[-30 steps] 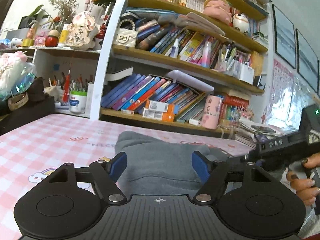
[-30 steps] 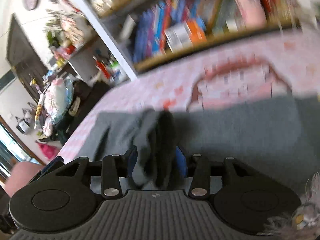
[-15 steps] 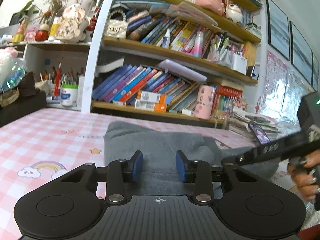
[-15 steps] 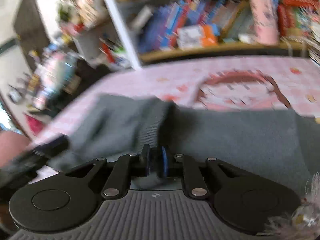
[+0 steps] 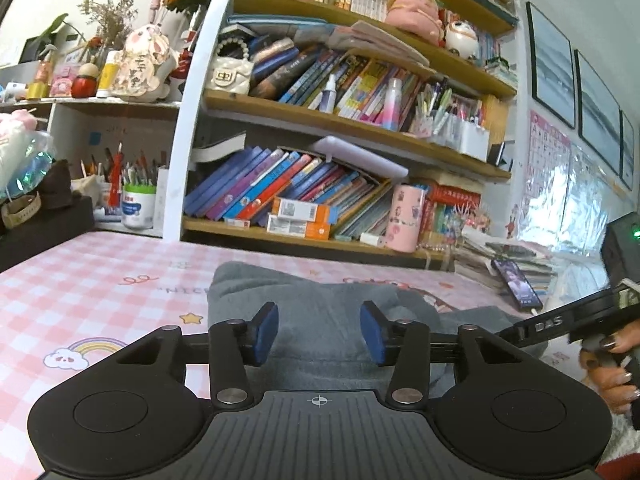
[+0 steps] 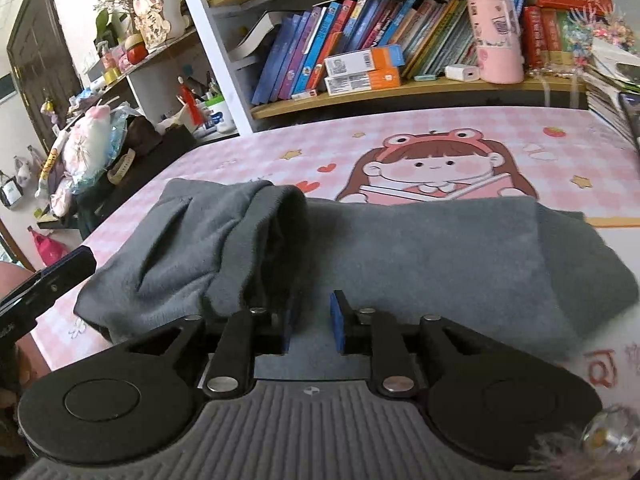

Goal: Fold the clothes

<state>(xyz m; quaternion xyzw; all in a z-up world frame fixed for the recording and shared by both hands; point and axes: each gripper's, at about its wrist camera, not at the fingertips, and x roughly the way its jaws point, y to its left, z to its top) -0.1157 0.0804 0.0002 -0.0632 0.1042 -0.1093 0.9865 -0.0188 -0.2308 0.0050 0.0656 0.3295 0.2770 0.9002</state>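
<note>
A grey garment [image 6: 420, 248] lies spread on the pink checked table mat [image 6: 460, 128]. Its left end is folded over into a raised bunch [image 6: 240, 236]. My right gripper [image 6: 311, 326] hovers low over the garment's near edge; its jaws are opening, a narrow gap between the blue pads, with only flat cloth beneath and the bunch just left of the left finger. In the left wrist view the same garment [image 5: 320, 304] lies ahead of my left gripper [image 5: 319, 332], whose jaws are opening and hold nothing.
A bookshelf [image 5: 340, 128] full of books stands along the table's far edge, with a pink cup [image 5: 404, 218] on its lowest board. A phone [image 5: 516, 284] lies on stacked papers at the right. A hand [image 5: 612, 364] holds the right tool's black body [image 5: 560, 322].
The right jaws held a bunch of grey cloth, closed almost fully, and now stand slightly apart with the bunch lying free at the left. The left jaws narrowed, then widened again.
</note>
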